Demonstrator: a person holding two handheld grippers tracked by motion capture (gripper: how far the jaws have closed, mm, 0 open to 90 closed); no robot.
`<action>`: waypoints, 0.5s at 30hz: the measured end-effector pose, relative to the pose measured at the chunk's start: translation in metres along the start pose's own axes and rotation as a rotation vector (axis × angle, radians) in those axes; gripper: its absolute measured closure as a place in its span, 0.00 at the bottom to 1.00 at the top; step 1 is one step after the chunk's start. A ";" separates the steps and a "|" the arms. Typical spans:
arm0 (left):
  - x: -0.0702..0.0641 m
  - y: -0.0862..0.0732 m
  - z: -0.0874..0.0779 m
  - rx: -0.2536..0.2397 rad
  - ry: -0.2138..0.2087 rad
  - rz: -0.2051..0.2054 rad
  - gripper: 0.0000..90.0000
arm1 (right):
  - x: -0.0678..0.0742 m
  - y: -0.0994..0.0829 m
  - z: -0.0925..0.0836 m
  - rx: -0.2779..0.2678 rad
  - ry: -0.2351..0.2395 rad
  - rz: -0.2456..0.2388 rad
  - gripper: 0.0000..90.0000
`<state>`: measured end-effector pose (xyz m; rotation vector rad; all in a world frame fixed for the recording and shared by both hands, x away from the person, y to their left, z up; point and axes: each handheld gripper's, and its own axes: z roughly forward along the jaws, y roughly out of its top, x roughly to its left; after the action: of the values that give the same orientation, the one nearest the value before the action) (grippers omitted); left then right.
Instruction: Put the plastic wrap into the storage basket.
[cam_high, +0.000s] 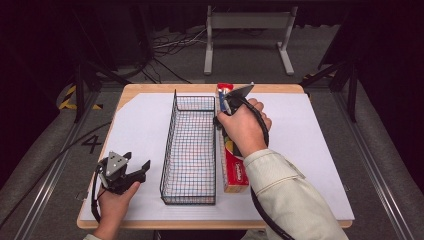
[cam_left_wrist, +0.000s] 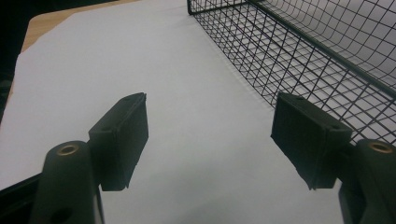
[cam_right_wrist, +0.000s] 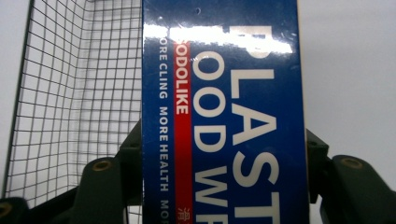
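A long plastic food wrap box (cam_high: 235, 170), blue and red, lies on the white sheet along the right side of a black wire basket (cam_high: 172, 145). My right gripper (cam_high: 223, 111) is over the box's far half. In the right gripper view its jaws press both long sides of the box (cam_right_wrist: 243, 116), with the basket (cam_right_wrist: 70, 93) just to the left. My left gripper (cam_high: 137, 162) rests near the table's front left, open, a short way left of the basket. Between its jaws (cam_left_wrist: 210, 140) lies bare sheet, with the basket wall (cam_left_wrist: 303, 46) to the right.
A white sheet (cam_high: 135, 125) covers most of the wooden table (cam_high: 150, 88). The basket has nothing in it. Beyond the far edge a grey metal stand (cam_high: 250, 22) and cables (cam_high: 170, 45) sit on the floor. Bare sheet lies right of the box.
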<state>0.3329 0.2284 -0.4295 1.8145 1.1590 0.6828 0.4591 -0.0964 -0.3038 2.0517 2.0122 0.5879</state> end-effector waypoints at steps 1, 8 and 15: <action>0.000 0.000 0.000 0.000 0.000 -0.001 0.31 | 0.002 0.000 0.000 0.000 0.001 -0.003 0.44; 0.001 -0.001 -0.002 0.000 0.004 -0.006 0.30 | 0.022 -0.002 0.000 0.001 0.007 -0.029 0.44; 0.002 -0.003 -0.005 0.001 0.007 -0.006 0.30 | 0.038 -0.004 0.003 0.010 0.019 -0.014 0.44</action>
<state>0.3284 0.2328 -0.4294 1.8096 1.1692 0.6853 0.4567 -0.0580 -0.3026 2.0432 2.0422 0.5981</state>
